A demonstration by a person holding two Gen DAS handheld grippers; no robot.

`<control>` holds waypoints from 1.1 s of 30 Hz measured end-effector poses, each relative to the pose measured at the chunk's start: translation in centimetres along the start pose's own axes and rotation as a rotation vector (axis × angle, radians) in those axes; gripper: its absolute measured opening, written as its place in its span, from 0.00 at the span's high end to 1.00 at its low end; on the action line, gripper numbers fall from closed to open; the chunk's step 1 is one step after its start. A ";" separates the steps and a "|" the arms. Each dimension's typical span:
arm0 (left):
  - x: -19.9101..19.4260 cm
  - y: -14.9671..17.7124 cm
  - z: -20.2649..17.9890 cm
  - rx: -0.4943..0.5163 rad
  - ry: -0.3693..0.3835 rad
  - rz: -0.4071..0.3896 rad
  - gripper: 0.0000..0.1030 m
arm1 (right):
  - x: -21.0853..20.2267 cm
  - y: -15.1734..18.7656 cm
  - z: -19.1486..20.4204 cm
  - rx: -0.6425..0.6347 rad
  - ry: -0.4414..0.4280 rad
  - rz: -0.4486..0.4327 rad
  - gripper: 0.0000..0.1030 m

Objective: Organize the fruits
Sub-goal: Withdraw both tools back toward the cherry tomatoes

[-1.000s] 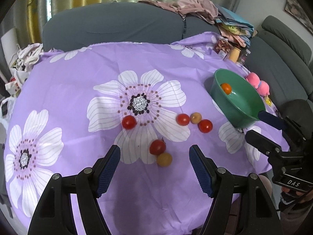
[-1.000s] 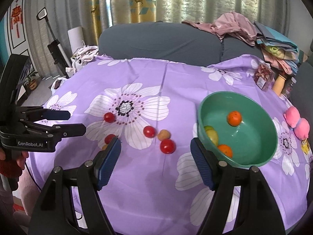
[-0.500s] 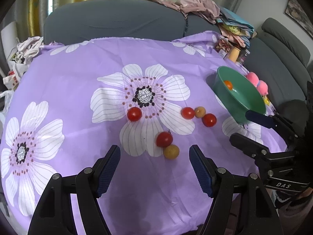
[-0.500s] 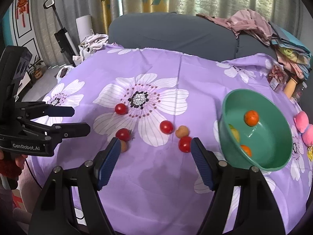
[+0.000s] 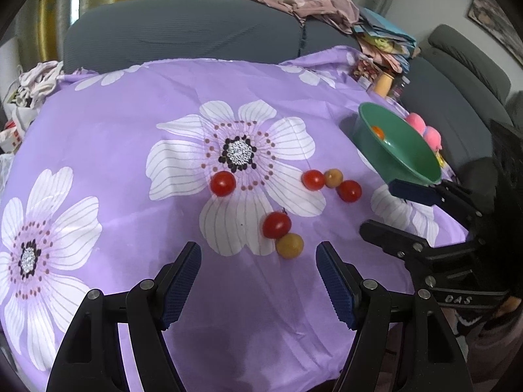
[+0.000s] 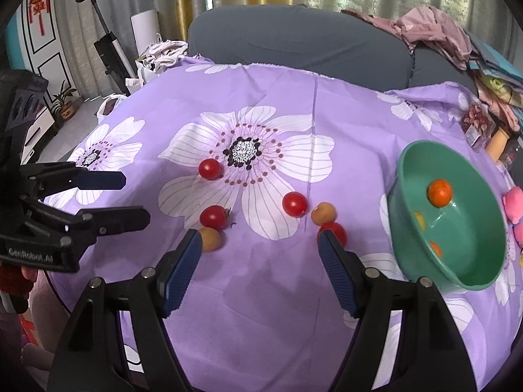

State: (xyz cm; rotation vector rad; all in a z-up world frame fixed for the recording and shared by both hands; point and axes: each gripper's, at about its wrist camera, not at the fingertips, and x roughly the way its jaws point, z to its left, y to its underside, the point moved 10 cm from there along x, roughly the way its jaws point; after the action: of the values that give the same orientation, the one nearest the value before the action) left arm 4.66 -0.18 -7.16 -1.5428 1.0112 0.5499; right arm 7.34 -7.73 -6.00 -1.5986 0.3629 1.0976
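Several small fruits lie on a purple flowered cloth (image 5: pixel 108 137). A red tomato (image 5: pixel 277 224) touches a yellow fruit (image 5: pixel 289 245) just ahead of my open, empty left gripper (image 5: pixel 258 254). Further off lie a lone red tomato (image 5: pixel 223 183) and a group of two tomatoes (image 5: pixel 313 179) with a yellow fruit (image 5: pixel 333 177). A green bowl (image 6: pixel 457 261) at the right holds an orange fruit (image 6: pixel 439 192) and others. My open, empty right gripper (image 6: pixel 260 241) hovers over the cloth between the yellow fruit (image 6: pixel 210 239) and a tomato (image 6: pixel 333 230).
A grey sofa (image 6: pixel 294 42) runs behind the table, with piled clothes (image 6: pixel 431 29) at its right end. Pink toys (image 5: pixel 425 130) and jars (image 5: pixel 382 83) sit beyond the bowl. The cloth drops off at the near edge.
Both grippers have moved forward and lower toward the fruits, which now look larger and nearer. The right gripper has shifted left, away from the bowl. Both stay open.
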 end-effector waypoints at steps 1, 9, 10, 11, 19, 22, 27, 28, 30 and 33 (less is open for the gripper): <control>0.1 0.1 -0.1 0.006 0.002 0.003 0.29 | 0.2 0.1 -0.1 0.007 -0.003 0.007 0.28; 1.1 0.6 -0.9 0.029 0.040 0.030 0.29 | 1.6 0.7 0.2 0.026 -0.043 0.043 0.29; 1.3 0.6 -0.8 0.021 0.048 0.033 0.29 | 1.9 0.9 0.4 0.025 -0.053 0.053 0.29; 1.4 0.6 -0.7 0.014 0.054 0.036 0.29 | 2.1 1.1 0.4 0.024 -0.058 0.059 0.29; 2.1 0.5 -0.2 -0.026 0.096 0.044 0.29 | 3.9 2.3 1.9 0.010 -0.133 0.108 0.33; 2.3 0.2 -0.2 -0.024 0.108 0.038 0.29 | 4.6 2.6 2.7 -0.004 -0.158 0.123 0.35; 2.4 0.0 0.0 -0.021 0.120 0.036 0.29 | 4.8 2.6 3.1 -0.015 -0.175 0.130 0.36; 2.4 0.0 -0.1 -0.016 0.118 0.036 0.29 | 4.7 2.5 2.9 -0.011 -0.186 0.130 0.36; 2.4 0.1 -0.2 0.006 0.107 0.038 0.29 | 4.5 2.4 1.9 -0.001 -0.171 0.123 0.36; 2.8 0.4 -0.4 0.032 0.090 0.046 0.29 | 4.1 2.0 -0.5 0.045 -0.122 0.109 0.36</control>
State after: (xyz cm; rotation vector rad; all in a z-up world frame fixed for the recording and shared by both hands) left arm 5.65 -1.41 -9.49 -1.5303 1.1214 0.4984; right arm 8.32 -7.64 -10.50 -1.4790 0.3943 1.2550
